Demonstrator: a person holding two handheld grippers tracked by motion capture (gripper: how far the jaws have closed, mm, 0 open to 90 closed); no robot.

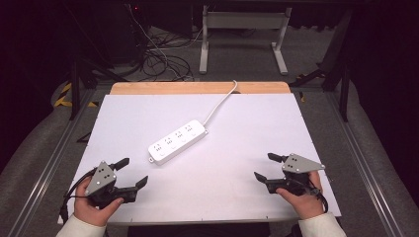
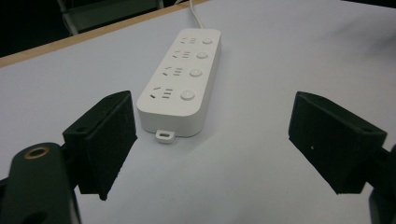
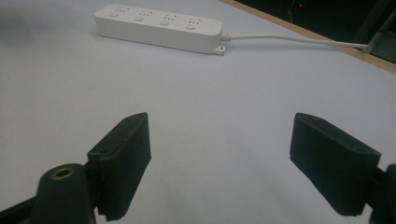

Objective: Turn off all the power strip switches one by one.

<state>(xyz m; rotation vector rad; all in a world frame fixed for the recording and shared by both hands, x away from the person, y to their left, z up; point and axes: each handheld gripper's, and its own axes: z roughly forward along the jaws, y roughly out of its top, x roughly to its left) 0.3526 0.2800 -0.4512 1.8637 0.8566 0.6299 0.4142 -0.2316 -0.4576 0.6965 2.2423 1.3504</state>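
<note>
My left tongs point(image 1: 132, 172) are spread wide and hold nothing; in the left gripper view the two black pads stand well apart with bare tabletop point(image 2: 261, 154) between them. My right tongs point(image 1: 269, 167) are just as wide open and also empty, touching nothing but air above the white surface.

The power strip point(image 1: 177, 141) lies near the middle of the tabletop, beyond both tongs: my left tongs sit nearer its closer end, my right tongs well apart from it on the other side. Its long axis runs diagonally, the closer end with the small mounting tab point(image 2: 165, 135) pointing toward my left tongs, the far end pointing away toward the wooden edge point(image 1: 197, 88) at the back. The white cord point(image 1: 221, 102) leaves that far end and runs off over the wooden edge, where I lose it among the dark floor cables.

The strip's four sockets and round buttons face up; the markings beside them are too small to read. In the right gripper view the cord is cut off at the frame's edge.
</note>
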